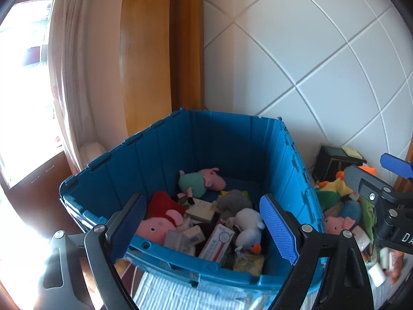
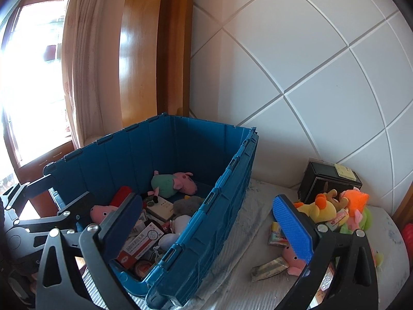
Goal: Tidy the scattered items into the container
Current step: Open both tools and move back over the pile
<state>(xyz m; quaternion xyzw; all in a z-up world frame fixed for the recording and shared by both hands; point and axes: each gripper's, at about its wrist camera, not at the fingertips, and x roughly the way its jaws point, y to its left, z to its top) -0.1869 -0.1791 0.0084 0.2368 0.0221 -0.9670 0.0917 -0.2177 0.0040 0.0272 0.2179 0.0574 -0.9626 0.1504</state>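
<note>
Blue bin [image 1: 232,139] rim between spread claws

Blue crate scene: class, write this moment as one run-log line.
left gripper: open, empty, over blue crate | right gripper: open, empty | crate: part filled | toy pile: outside, right of crate

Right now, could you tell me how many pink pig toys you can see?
3: one in a green shirt at the crate's far end, one in red by its left wall, one outside on the bed right of the crate. More may be buried in the pile.
</note>
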